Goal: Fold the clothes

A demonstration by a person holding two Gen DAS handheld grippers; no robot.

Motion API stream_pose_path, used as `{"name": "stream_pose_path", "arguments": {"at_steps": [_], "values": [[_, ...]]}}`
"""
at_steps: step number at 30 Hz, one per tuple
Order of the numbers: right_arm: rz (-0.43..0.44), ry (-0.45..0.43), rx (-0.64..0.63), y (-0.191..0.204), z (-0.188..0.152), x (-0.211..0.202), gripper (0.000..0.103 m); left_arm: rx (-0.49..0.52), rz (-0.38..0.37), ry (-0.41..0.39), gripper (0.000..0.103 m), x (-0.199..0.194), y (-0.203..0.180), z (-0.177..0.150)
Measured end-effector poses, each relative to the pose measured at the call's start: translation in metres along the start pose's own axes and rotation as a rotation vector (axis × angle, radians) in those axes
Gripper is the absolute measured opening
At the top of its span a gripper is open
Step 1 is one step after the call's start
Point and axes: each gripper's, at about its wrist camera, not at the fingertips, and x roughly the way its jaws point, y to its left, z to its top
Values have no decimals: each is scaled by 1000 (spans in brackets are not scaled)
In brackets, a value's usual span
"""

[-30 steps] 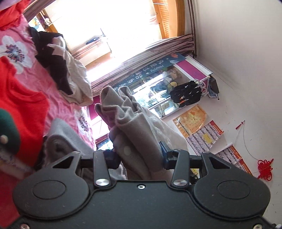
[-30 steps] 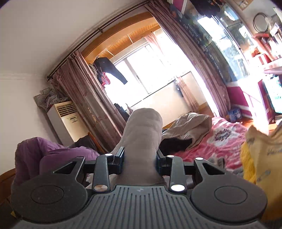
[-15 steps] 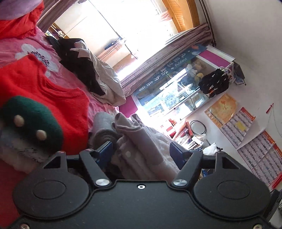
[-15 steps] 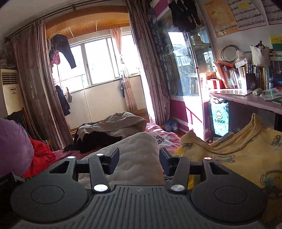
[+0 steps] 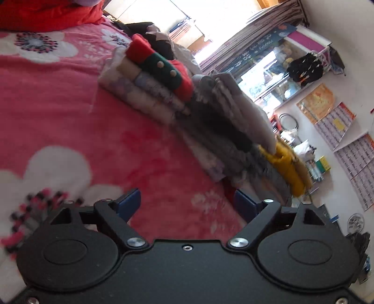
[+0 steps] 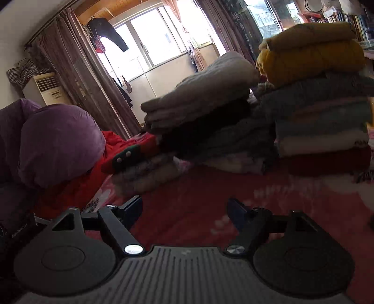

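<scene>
A folded grey garment (image 5: 243,112) (image 6: 201,91) lies on top of the middle pile of folded clothes on the pink flowered bed (image 5: 70,112). To its left is a lower pile topped by a red and green knit (image 5: 161,67) (image 6: 131,156). A taller pile to the right carries a yellow garment (image 5: 285,163) (image 6: 311,51). My left gripper (image 5: 187,203) hangs over the bedspread short of the piles, jaws opening, nothing between them. My right gripper (image 6: 184,210) is likewise back from the piles, jaws opening and empty.
A purple pillow (image 6: 58,142) and red cloth (image 6: 93,177) lie at the left of the bed. Unfolded dark and beige clothes (image 5: 161,42) sit beyond the piles near the window. A glass cabinet (image 5: 275,70) and bookshelves (image 6: 339,16) stand along the right wall.
Both grippers held the grey garment a second ago, lowered it onto the middle pile, let go with jaws spreading, and have drawn back and down toward the bedspread.
</scene>
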Motion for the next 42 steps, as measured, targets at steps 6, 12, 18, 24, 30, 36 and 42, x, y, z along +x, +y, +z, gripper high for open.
{"name": "stream_pose_path", "arguments": {"at_steps": [6, 12, 18, 24, 30, 36, 42], "values": [[-17, 134, -28, 42, -67, -46, 99, 102, 247, -30, 99, -94, -2, -46], [-5, 166, -133, 87, -88, -95, 102, 244, 448, -101, 103, -163, -23, -75], [-19, 161, -218, 127, -107, -126, 103, 364, 556, -165, 103, -195, -42, -108], [-26, 161, -285, 142, -139, -146, 103, 390, 660, -231, 103, -204, -44, -136], [-48, 193, -318, 140, -167, -146, 103, 403, 703, -225, 103, -206, -39, -148], [-39, 176, -334, 145, -172, -154, 103, 389, 732, -190, 103, -204, -37, -150], [-26, 156, -357, 151, -171, -160, 103, 369, 690, -164, 103, -202, -36, -152]]}}
